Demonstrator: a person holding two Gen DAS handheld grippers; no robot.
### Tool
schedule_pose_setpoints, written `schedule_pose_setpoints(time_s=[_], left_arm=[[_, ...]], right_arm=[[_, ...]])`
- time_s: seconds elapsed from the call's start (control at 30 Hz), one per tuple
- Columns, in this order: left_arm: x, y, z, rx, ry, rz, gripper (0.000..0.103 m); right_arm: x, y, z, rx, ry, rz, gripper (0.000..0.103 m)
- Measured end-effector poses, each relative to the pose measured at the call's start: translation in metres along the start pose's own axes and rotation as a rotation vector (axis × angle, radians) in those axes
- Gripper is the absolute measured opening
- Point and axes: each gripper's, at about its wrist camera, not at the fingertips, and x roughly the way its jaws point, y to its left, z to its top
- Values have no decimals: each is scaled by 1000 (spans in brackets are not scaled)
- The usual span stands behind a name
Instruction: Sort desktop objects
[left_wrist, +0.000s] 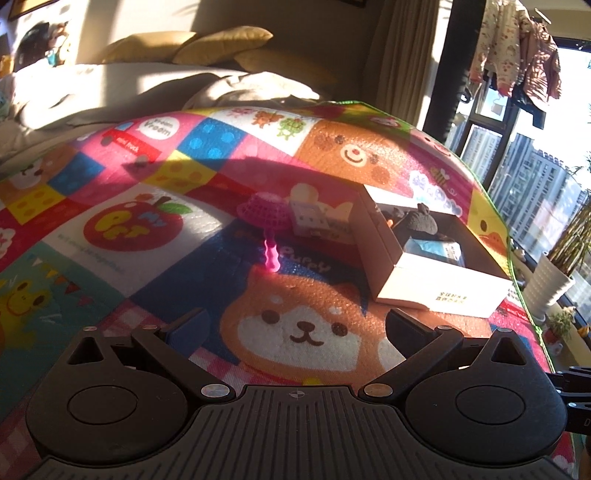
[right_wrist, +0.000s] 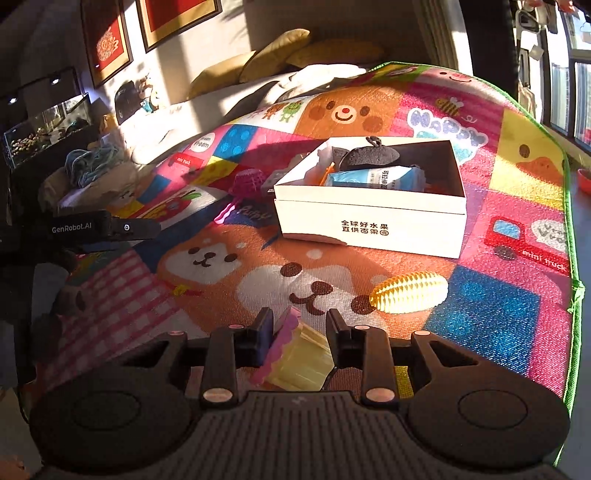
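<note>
Sunlit cartoon play mat (right_wrist: 491, 302) by window; left fingers (left_wrist: 186, 328) spread, right fingers (right_wrist: 264, 328) pinching yellow-pink packet (right_wrist: 295, 354).

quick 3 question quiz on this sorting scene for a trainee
1. True or false: the white box is empty.
2. What lies between the right gripper fingers? A) a pink-edged yellow item B) a blue pack C) a black pouch
3. Fill in: the yellow ridged toy lies on the ____, outside the box.

Key: 1 false, it holds a blue pack and a dark pouch. 2 A, the pink-edged yellow item. 3 mat.
</note>
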Motion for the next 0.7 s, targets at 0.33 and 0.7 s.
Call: schedule_pose_setpoints(time_s=[0.33,0.7], left_arm=[[0,-24,-4,42,12,-62,103],[-8,-123,-46,427,70,-401,103]], right_arm=[[-3,-8,-10,65,35,-17,46],[-54,-52,5,159,-173,-176,85]])
